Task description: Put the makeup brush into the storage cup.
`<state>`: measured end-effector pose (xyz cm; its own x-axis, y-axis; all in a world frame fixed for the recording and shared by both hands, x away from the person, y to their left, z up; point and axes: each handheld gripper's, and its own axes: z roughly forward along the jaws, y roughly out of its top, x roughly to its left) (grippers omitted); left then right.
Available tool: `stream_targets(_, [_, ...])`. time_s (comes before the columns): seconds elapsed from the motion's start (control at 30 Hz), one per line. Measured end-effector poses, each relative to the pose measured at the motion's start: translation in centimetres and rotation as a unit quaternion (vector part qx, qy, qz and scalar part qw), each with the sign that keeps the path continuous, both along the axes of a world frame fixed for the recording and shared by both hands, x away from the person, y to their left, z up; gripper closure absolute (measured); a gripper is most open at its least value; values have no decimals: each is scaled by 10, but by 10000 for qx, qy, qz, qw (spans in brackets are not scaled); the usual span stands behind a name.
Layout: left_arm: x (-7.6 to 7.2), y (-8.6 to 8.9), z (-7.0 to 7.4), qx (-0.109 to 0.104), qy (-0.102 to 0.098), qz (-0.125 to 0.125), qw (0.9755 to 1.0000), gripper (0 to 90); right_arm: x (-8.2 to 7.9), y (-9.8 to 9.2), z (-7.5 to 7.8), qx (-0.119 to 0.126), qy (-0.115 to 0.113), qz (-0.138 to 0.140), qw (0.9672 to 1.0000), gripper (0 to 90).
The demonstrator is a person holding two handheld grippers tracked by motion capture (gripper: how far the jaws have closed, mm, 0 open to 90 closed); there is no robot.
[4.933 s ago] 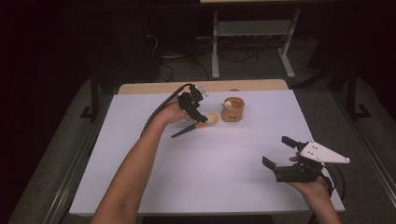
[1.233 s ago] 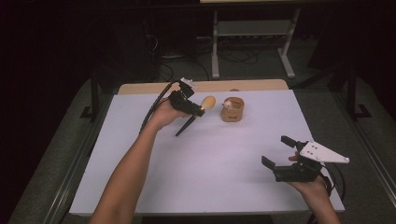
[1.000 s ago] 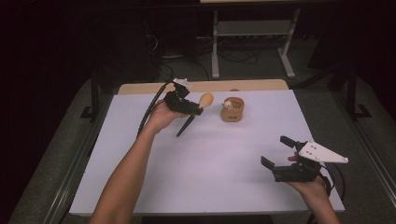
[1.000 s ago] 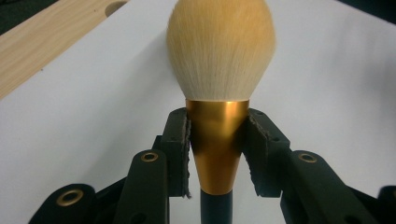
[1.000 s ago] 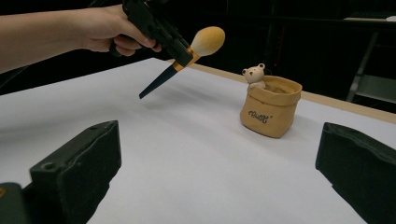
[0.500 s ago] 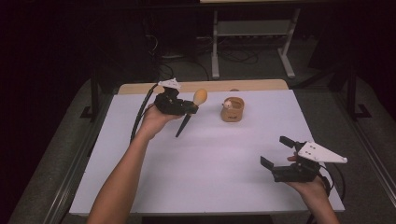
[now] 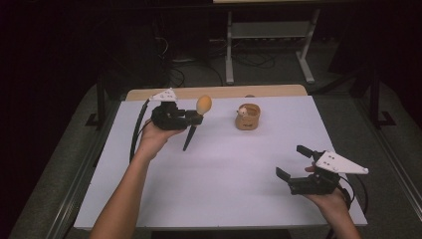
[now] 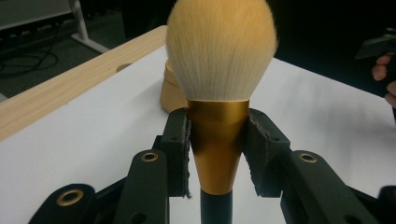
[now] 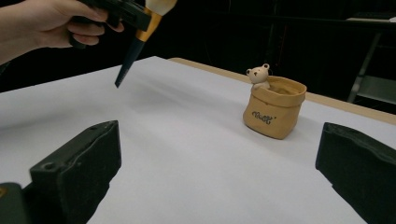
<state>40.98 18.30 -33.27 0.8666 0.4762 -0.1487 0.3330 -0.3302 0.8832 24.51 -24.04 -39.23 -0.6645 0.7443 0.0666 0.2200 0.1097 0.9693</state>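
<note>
My left gripper [image 7: 195, 118] is shut on a makeup brush [image 7: 198, 115], held above the table's back left. The pads [image 8: 180, 154] clamp the brush's gold ferrule [image 8: 217, 142], with the cream bristle head [image 8: 219, 44] above and the dark handle [image 7: 189, 138] slanting down. The brush [image 9: 140, 35] also hangs in the hand at the top left of the right gripper view. A tan bag-shaped holder [image 7: 248, 116] with a small bear figure [image 9: 258, 74] stands at the back centre, right of the brush. My right gripper [image 7: 293, 163] rests open near the front right, nothing between its fingers.
The white tabletop [image 7: 224, 169] has a wooden strip [image 7: 224, 91] along its far edge. Beyond it are dark floor, cables and a metal stand [image 7: 268, 35]. Table frame rails [image 7: 393, 154] run along both sides.
My left gripper has carried the brush leftward and up, away from the bag-shaped holder, and has tilted so the bristles point up. The right gripper has stayed put.
</note>
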Motion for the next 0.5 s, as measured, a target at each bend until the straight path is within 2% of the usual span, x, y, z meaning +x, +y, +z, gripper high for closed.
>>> stream_targets(0.13, [-10,4,-1,-111,-89,-16,9999,633,1,2,0,-15,4,5,10000,0])
stream_targets(0.23, [-19,7,-3,-330,-164,8,9993,632,1,4,0,-49,-6,28,10000,0])
stream_targets(0.43, [-28,11,-9,-485,-234,48,9985,632,2,6,0,-80,-28,57,9999,0])
stream_targets(0.5, [-33,12,-13,-667,-247,26,9975,632,2,8,0,-88,-6,71,9999,0])
